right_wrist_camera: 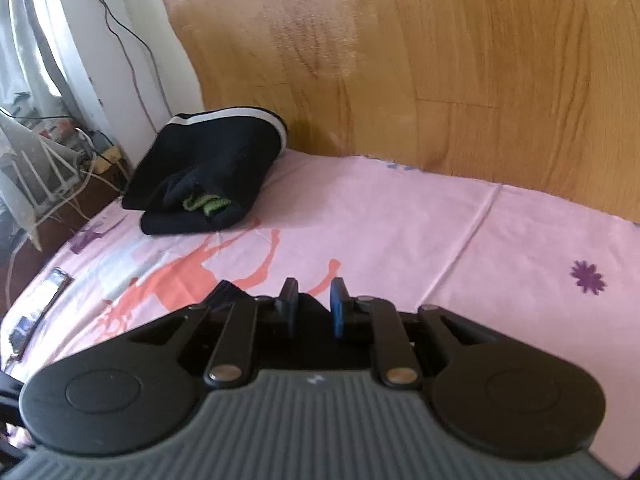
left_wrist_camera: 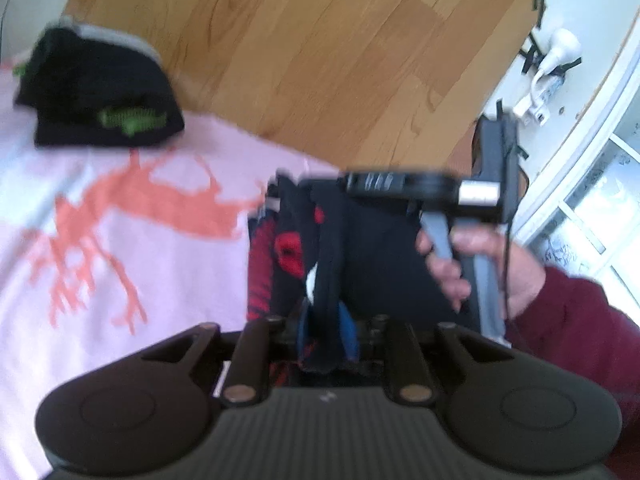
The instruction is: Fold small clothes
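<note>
My left gripper (left_wrist_camera: 326,336) has its fingers clamped on a dark red-printed garment (left_wrist_camera: 340,248). My right gripper (right_wrist_camera: 314,308) hovers, fingers apart, above the pink bed sheet (right_wrist_camera: 400,216). Folded black clothes (right_wrist_camera: 208,176) lie at eleven o'clock.

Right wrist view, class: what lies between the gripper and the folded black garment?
Only bare pink sheet with an orange print between right gripper and folded black garment.

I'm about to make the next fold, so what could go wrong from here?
1. The left gripper pinches only a narrow bunch of the dark red-patterned garment, which might slip out.
2. The right gripper looks open and empty, so one grip carries everything.
3. A wide swing could knock the folded black garment nearby.
</note>
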